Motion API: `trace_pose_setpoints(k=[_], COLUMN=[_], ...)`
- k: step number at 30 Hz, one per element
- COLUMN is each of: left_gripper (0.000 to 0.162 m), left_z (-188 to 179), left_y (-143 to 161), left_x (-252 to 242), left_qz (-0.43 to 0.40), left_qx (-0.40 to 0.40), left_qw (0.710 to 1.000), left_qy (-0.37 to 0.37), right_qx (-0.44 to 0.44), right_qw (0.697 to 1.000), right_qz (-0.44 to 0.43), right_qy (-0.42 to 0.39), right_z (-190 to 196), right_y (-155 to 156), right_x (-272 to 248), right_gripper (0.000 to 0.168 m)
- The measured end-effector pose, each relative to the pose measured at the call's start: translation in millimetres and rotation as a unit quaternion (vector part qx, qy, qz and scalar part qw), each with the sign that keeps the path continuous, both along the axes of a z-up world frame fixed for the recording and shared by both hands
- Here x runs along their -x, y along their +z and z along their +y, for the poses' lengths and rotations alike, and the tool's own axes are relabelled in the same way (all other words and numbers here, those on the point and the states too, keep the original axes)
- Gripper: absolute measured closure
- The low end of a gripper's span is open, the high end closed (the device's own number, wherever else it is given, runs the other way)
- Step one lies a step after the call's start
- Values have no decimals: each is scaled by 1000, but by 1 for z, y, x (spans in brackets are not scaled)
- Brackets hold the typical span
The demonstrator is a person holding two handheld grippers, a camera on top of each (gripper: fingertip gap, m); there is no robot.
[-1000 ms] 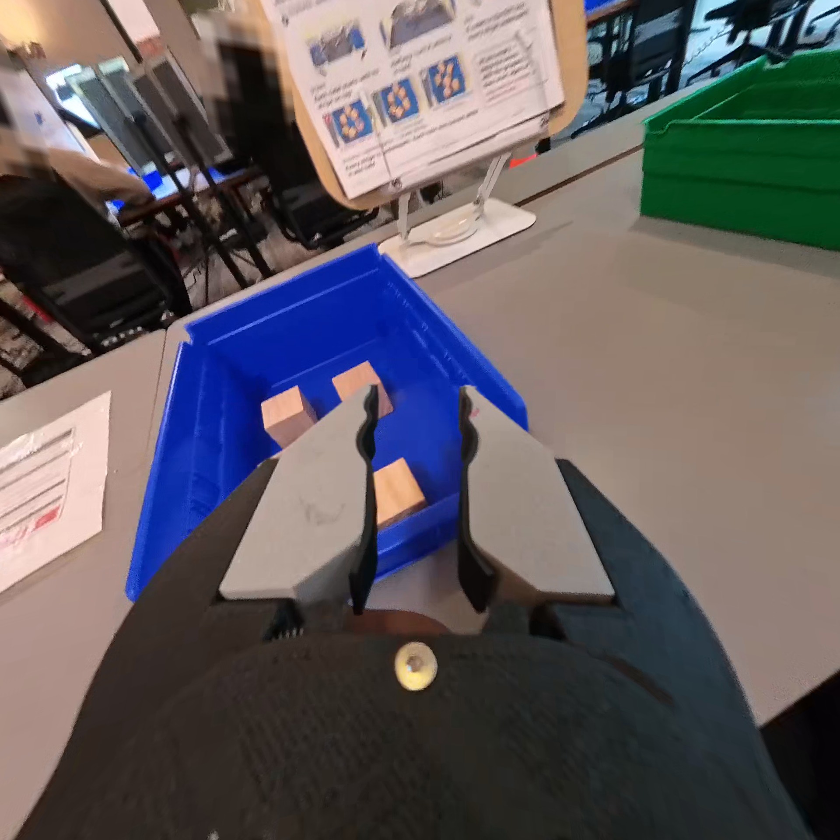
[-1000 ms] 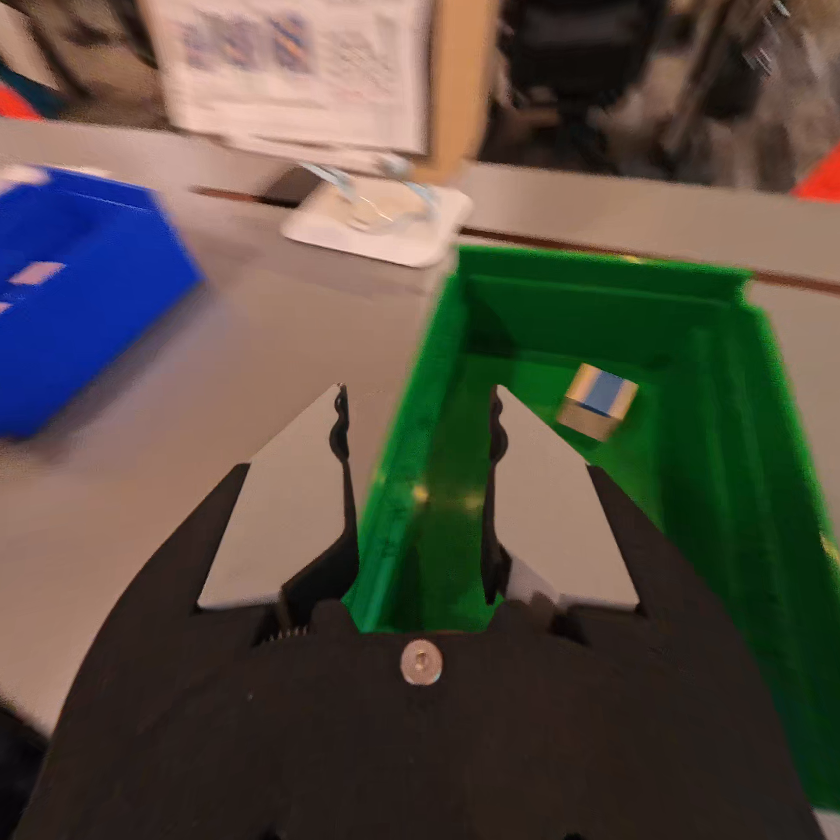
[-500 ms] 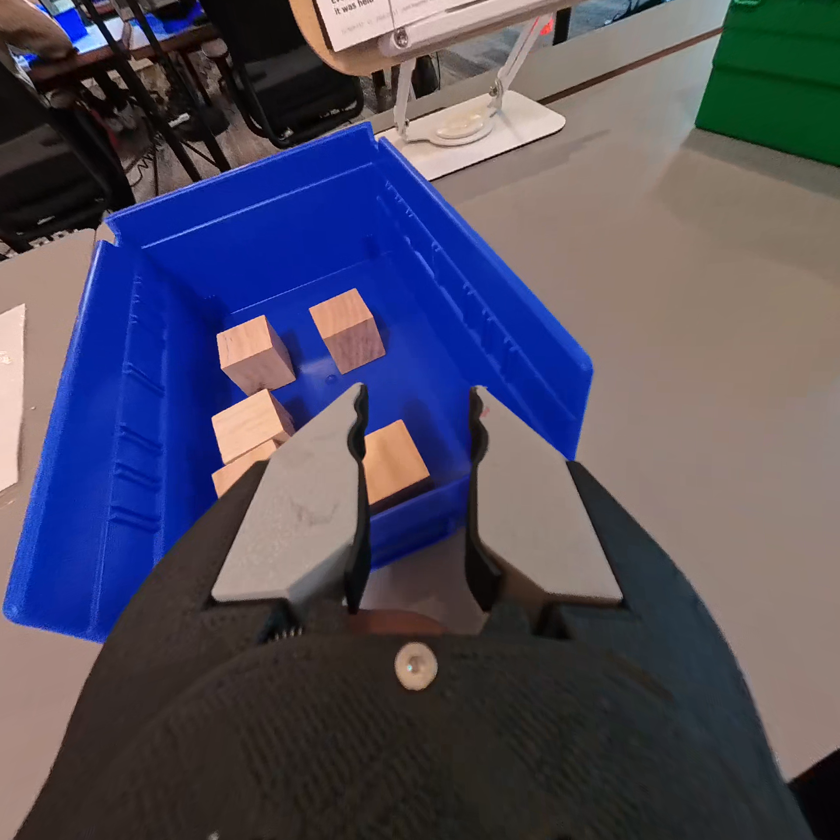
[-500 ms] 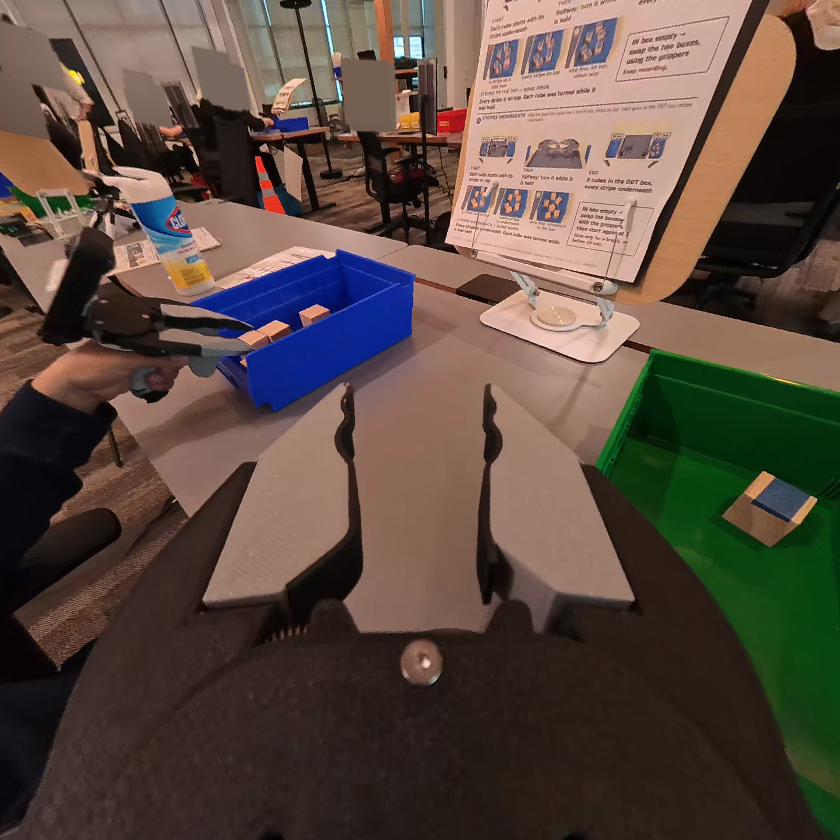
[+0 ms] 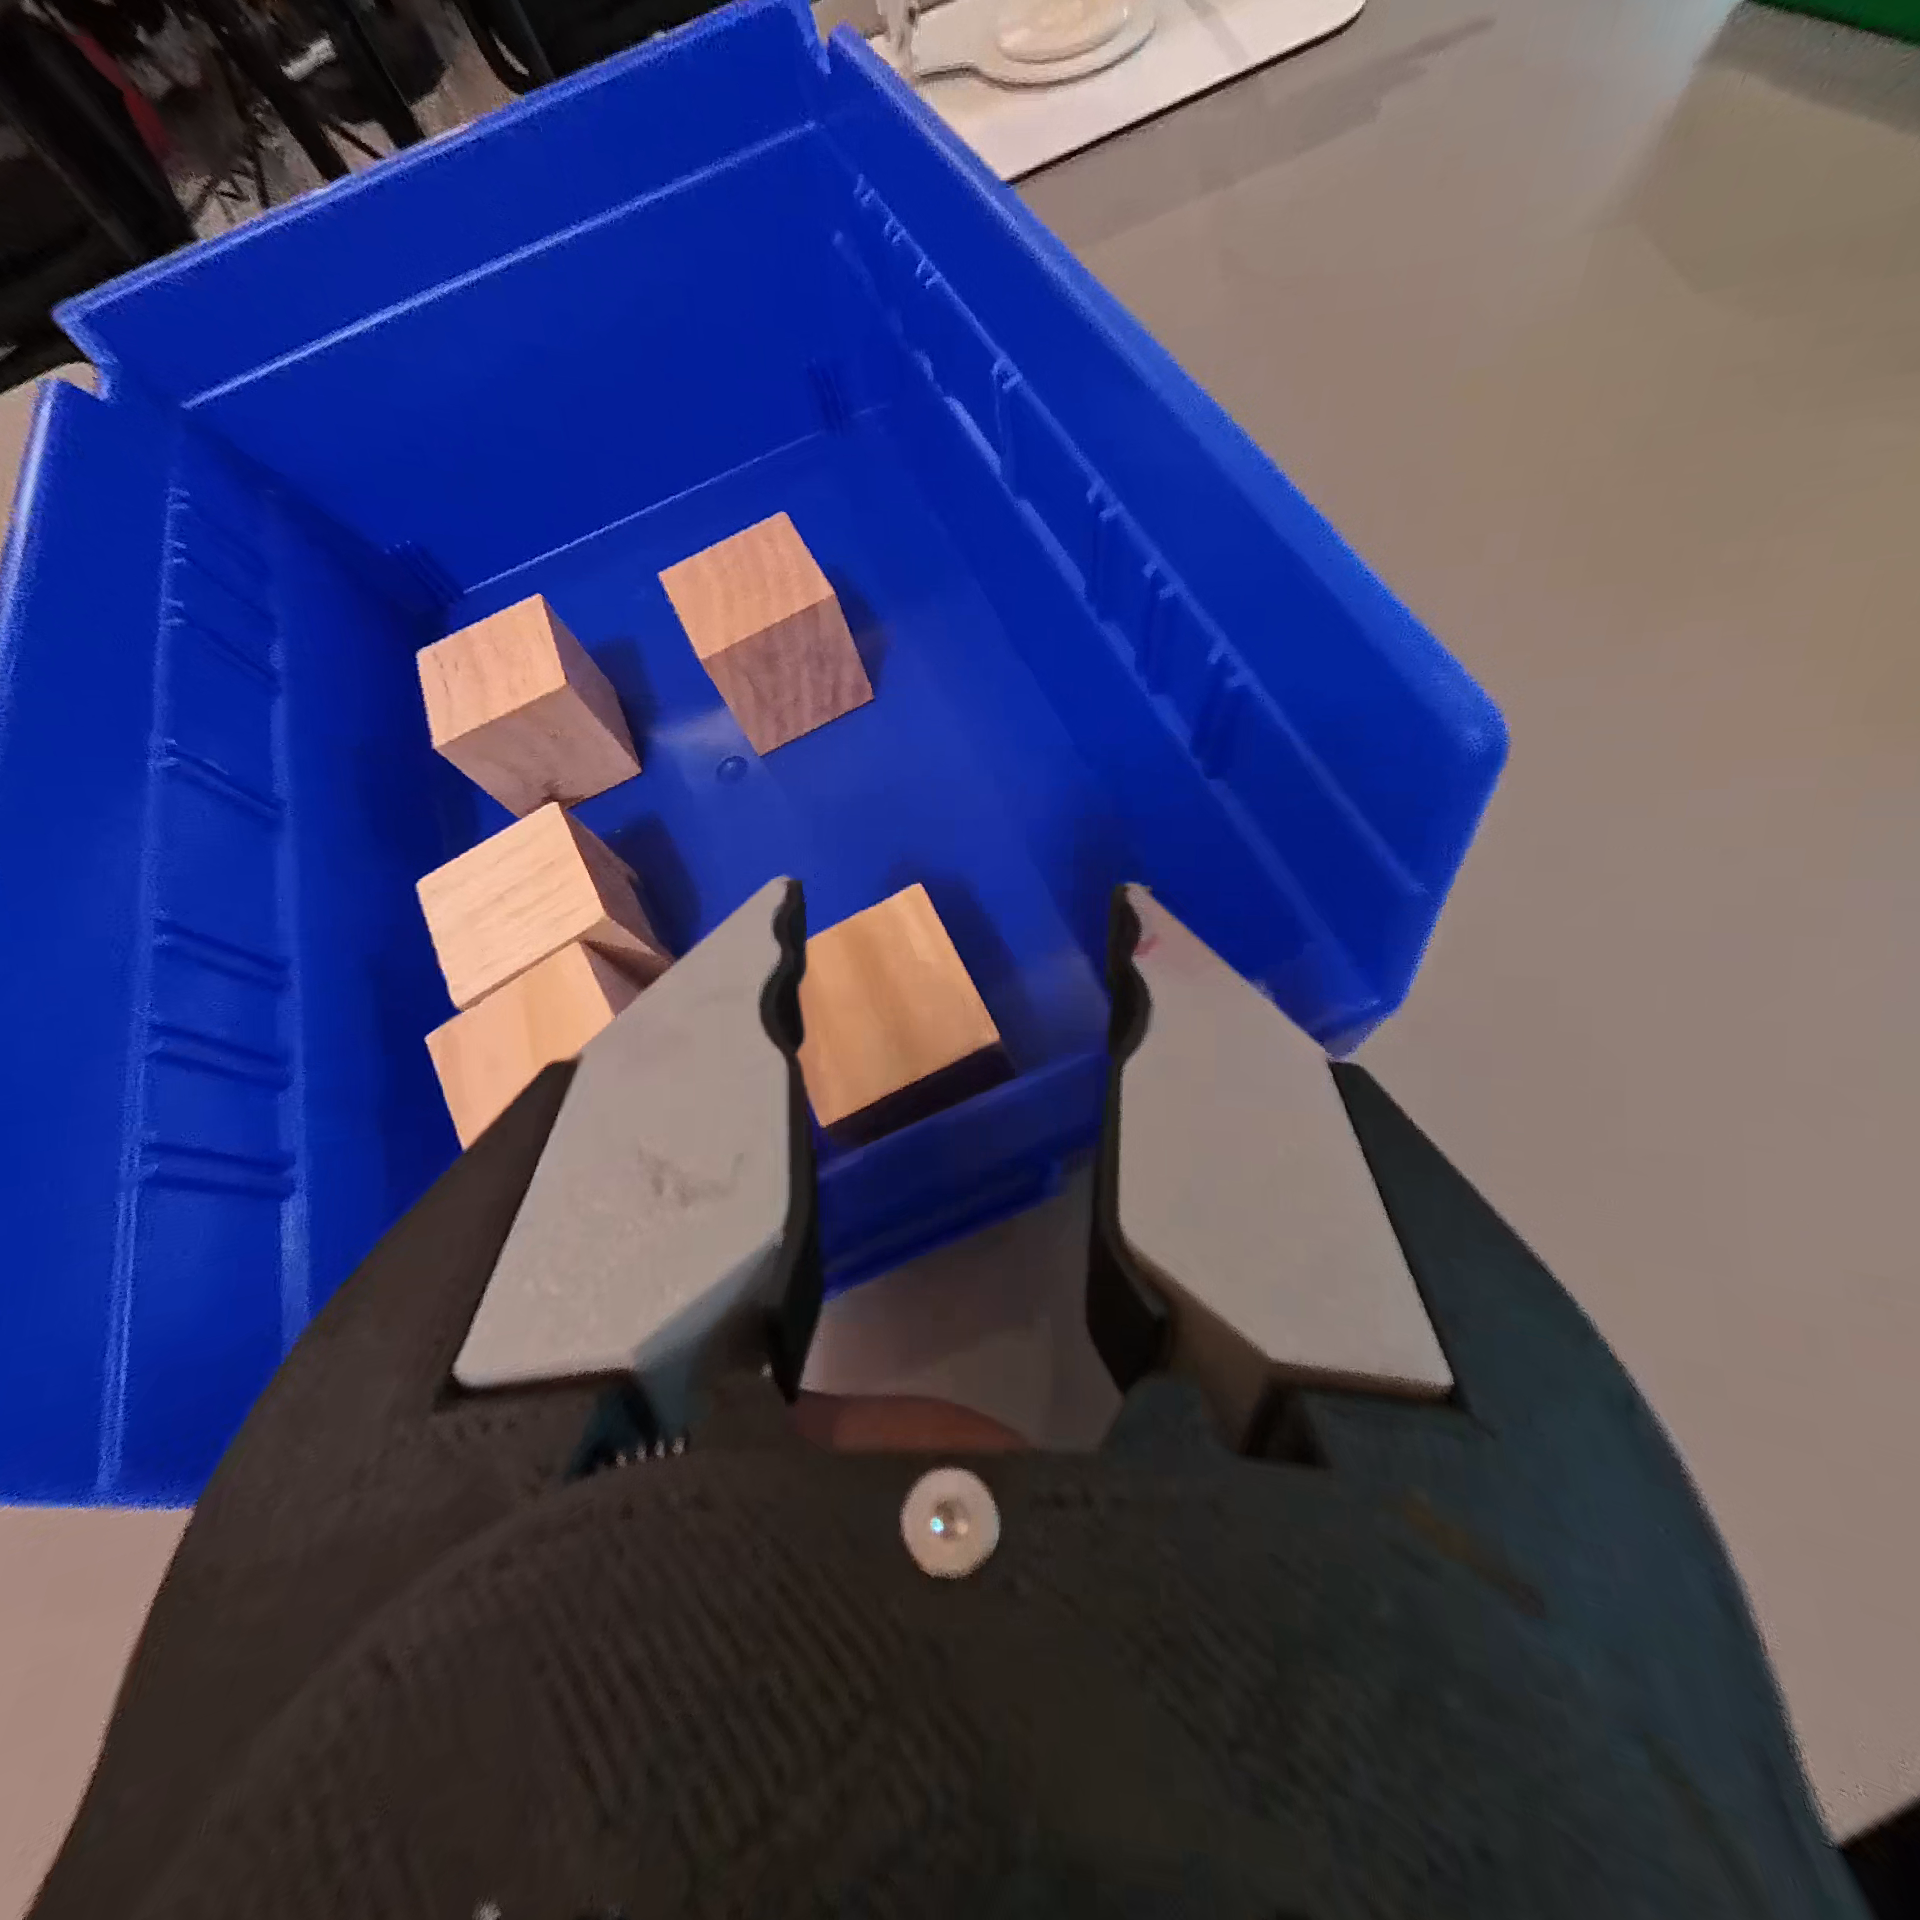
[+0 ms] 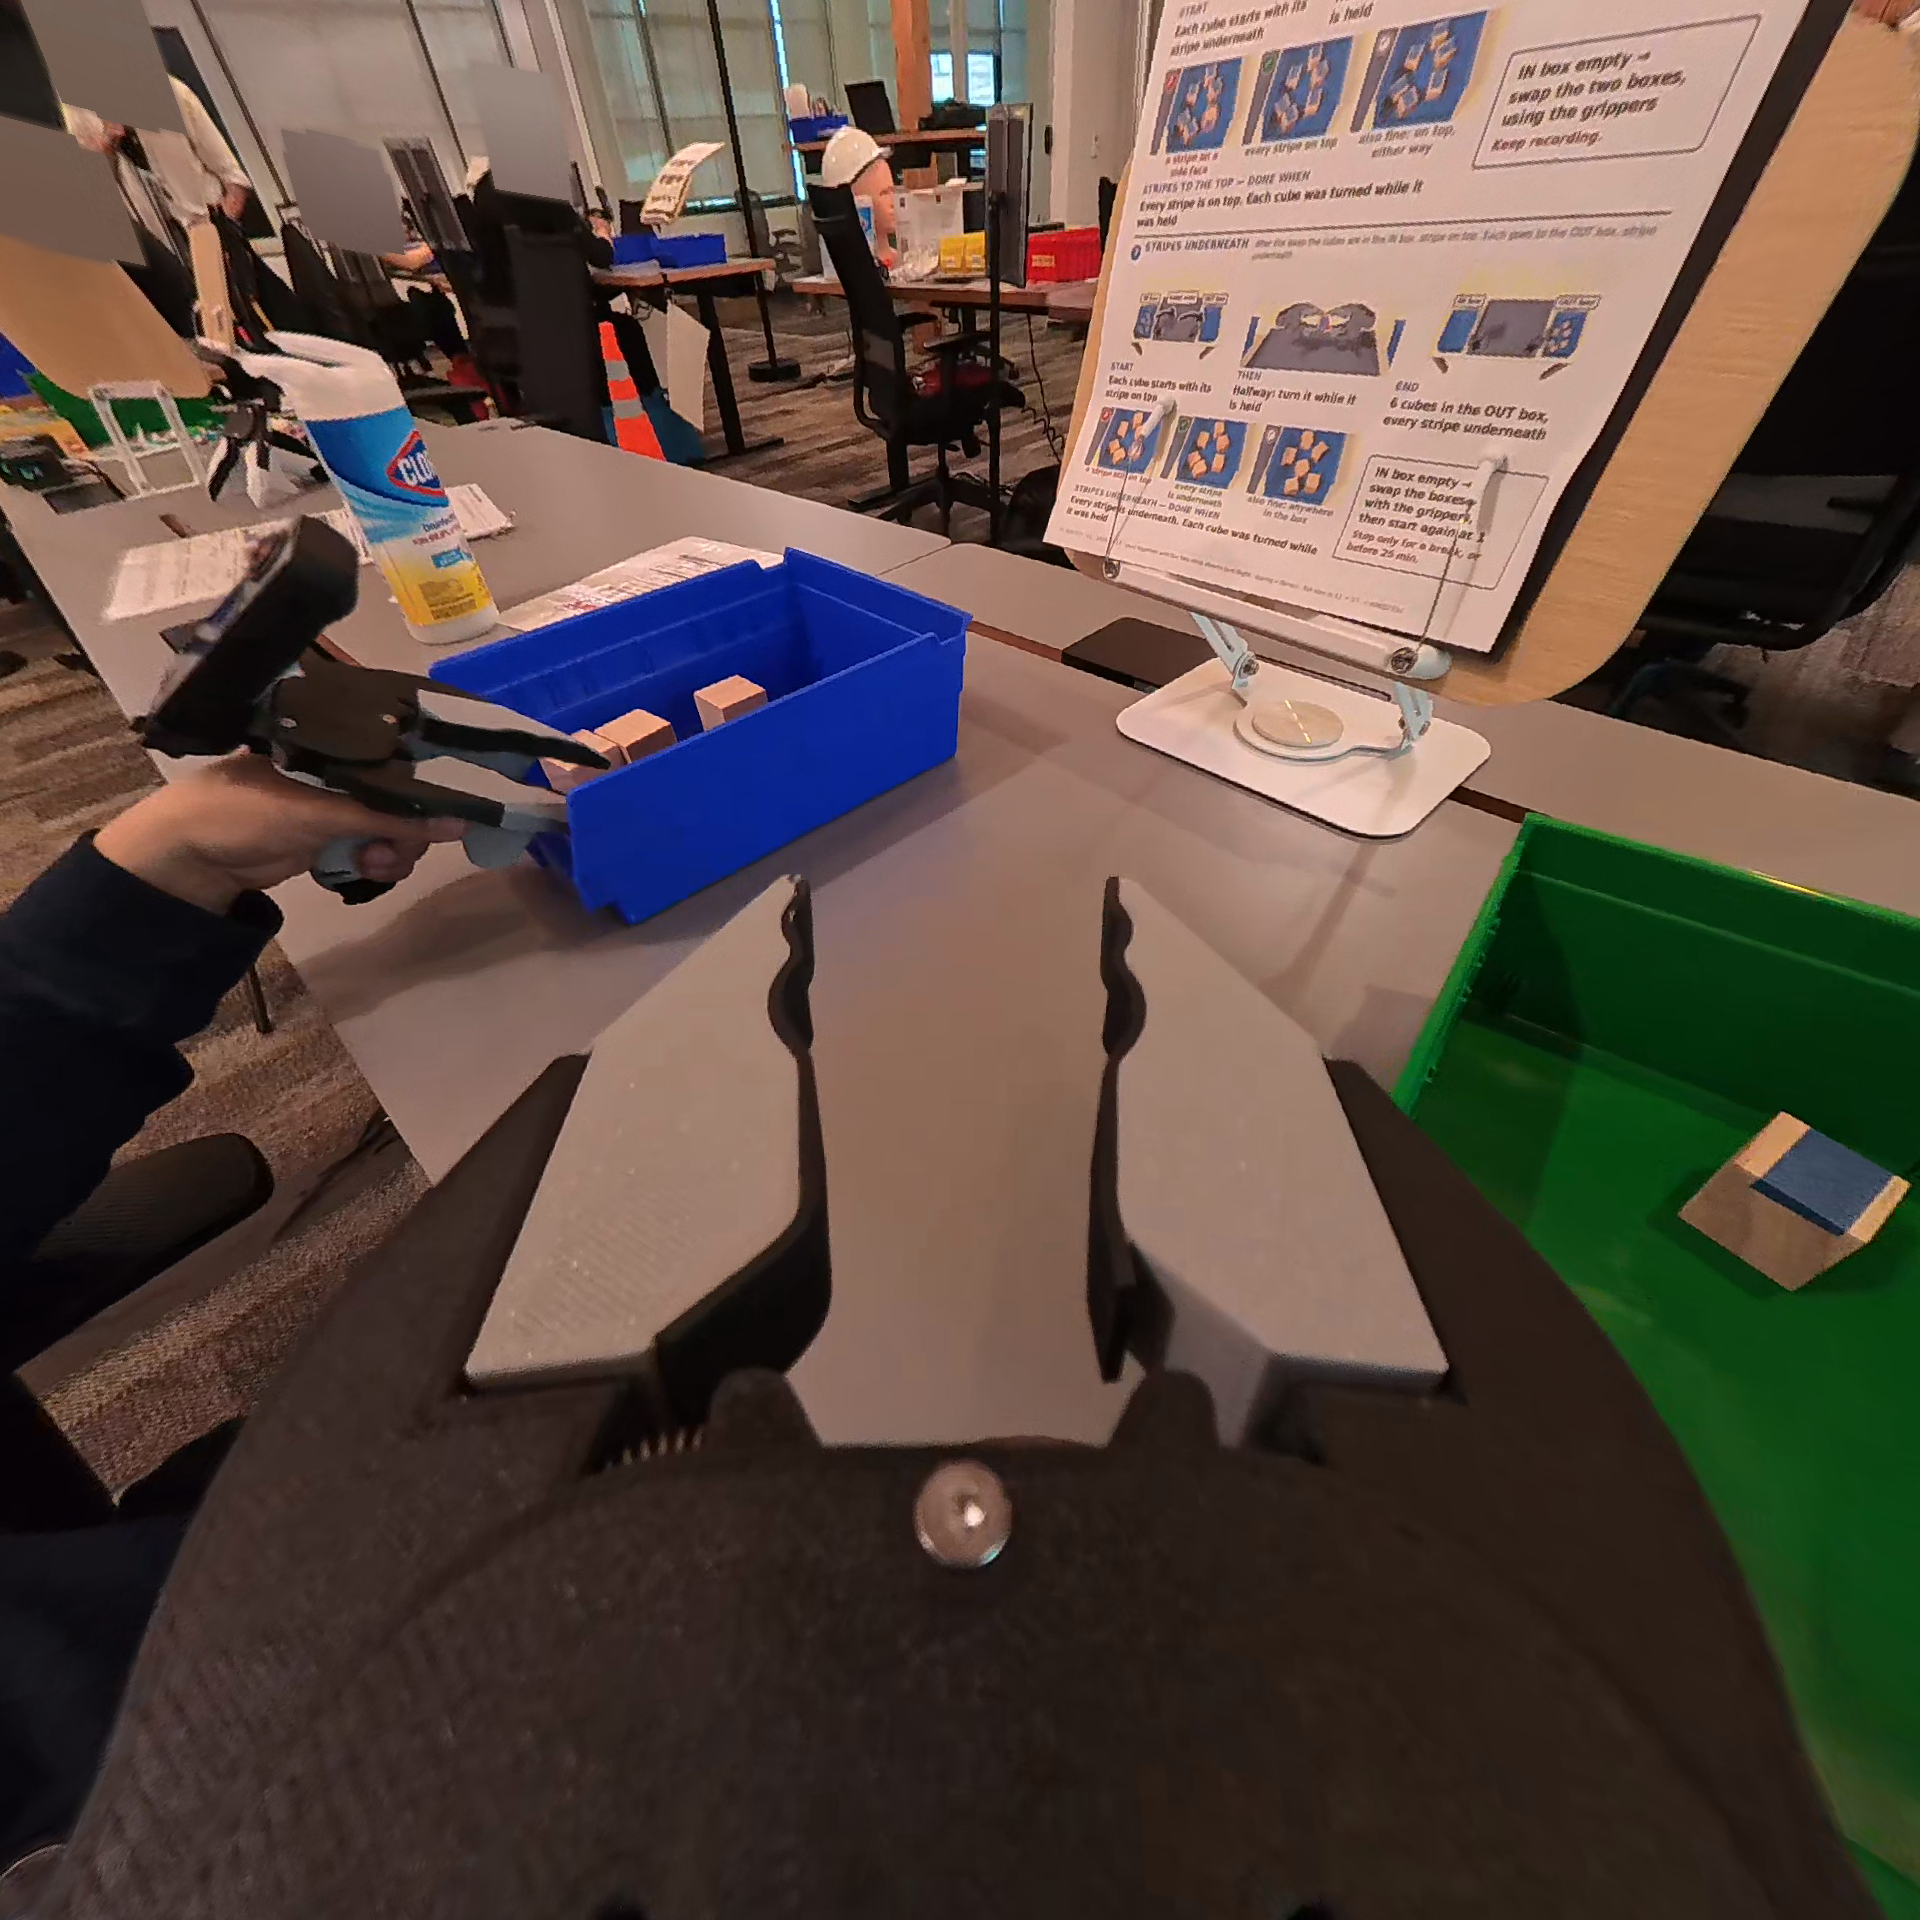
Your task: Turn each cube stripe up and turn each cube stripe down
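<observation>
In the left wrist view, a blue bin [image 5: 1195, 582] holds several plain wooden cubes with no stripe showing. My left gripper [image 5: 954, 914] is open and empty, hovering over the bin's near wall, above the nearest cube [image 5: 896, 1008]. Other cubes [image 5: 520, 696] lie farther in. In the right wrist view, my right gripper [image 6: 954, 914] is open and empty above the grey table. A cube with a blue stripe on top [image 6: 1803, 1195] lies in the green bin [image 6: 1662, 987] to its right. The blue bin [image 6: 790, 738] and the left gripper [image 6: 540, 779] show at the left.
An instruction board on a white stand [image 6: 1309, 748] stands behind the two bins. A wipes canister [image 6: 400, 499] and papers lie left of the blue bin. A person's hand and dark sleeve [image 6: 156, 883] hold the left gripper. Grey tabletop [image 6: 1039, 831] lies between the bins.
My left gripper has moved forward and tilted down over the blue bin, opening a little wider. My right gripper swung left, away from the green bin, to face the table and the blue bin.
</observation>
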State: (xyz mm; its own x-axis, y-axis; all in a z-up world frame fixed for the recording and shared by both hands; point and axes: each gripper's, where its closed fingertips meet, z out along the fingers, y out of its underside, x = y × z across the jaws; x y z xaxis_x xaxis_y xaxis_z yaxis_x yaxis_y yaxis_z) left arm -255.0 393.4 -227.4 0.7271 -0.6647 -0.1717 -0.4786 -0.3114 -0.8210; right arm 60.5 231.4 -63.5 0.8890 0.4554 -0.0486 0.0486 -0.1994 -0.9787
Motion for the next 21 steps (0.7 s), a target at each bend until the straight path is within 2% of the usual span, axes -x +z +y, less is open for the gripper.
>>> trace_pose_setpoints(k=[6, 10, 16, 21], left_gripper=[103, 101, 106, 100], left_z=[0, 1, 0, -1], left_y=[-1, -6, -7, 10], left_x=[2, 6, 9, 23], left_qz=[2, 32, 41, 27], left_qx=[5, -2, 3, 0], left_qw=[1000, 999, 999, 999], left_qy=[6, 15, 18, 27], right_qx=[7, 6, -1, -1], right_qw=[1000, 1000, 1000, 1000], right_qz=[-2, -9, -10, -9], right_qy=[3, 6, 7, 5], right_z=[3, 1, -4, -4], right_y=[-5, -5, -1, -1], right_x=[1, 3, 4, 1], right_gripper=[115, 115, 115, 115])
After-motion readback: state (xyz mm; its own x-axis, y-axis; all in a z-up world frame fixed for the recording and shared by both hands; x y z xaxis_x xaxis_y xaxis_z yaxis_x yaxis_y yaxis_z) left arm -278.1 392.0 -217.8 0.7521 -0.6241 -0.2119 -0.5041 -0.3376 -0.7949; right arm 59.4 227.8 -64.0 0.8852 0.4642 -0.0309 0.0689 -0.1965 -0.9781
